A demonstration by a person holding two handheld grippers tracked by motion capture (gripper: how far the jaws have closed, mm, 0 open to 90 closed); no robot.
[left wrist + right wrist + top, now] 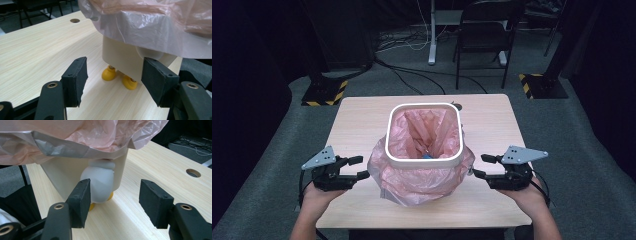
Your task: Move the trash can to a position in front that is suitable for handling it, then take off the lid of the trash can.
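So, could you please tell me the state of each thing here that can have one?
Left tongs: open, holding nothing, beside the bin.
Right tongs: open, holding nothing, beside the bin.
White bin: upright, lidless, on yellow feet.
Pink bag: lining the bin, edge folded out over the rim.

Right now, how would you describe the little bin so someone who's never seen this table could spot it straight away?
Look at the pale wooden table; the bin stands in its middle, between the two tongs. It is cream with a white square rim, lined with a pink plastic bag that spills over its sides, and it sits on small yellow feet.
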